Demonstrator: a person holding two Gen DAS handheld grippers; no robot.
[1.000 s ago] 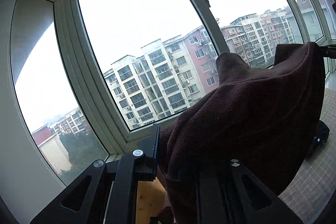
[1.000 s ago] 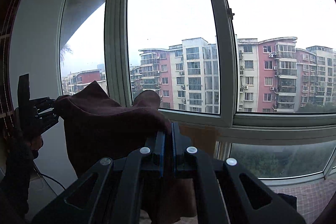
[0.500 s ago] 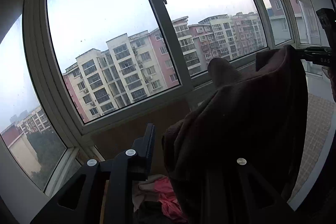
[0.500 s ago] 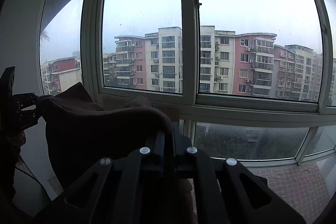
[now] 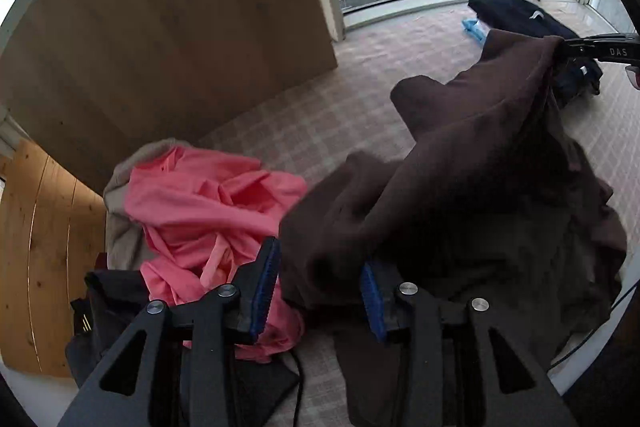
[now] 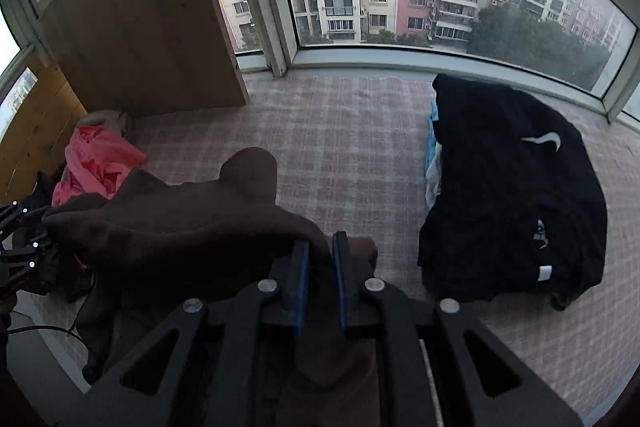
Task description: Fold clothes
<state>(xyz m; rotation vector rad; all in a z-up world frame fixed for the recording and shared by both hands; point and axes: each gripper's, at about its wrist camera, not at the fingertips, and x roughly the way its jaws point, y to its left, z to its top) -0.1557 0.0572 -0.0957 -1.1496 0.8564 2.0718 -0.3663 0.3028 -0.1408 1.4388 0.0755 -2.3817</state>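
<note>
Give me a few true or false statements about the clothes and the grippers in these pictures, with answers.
1. The brown garment hangs between both grippers. True.
2. The pink garment lies neatly folded. False: it lies crumpled in a heap.
3. The black garment with a white logo lies on the checked mat. True.
4. The left gripper is clamped tight on the brown garment. False: its jaws are opening, with a wide gap between the blue pads.
5. The right gripper has nothing between its pads. False: brown fabric sits between them as its jaws open.
</note>
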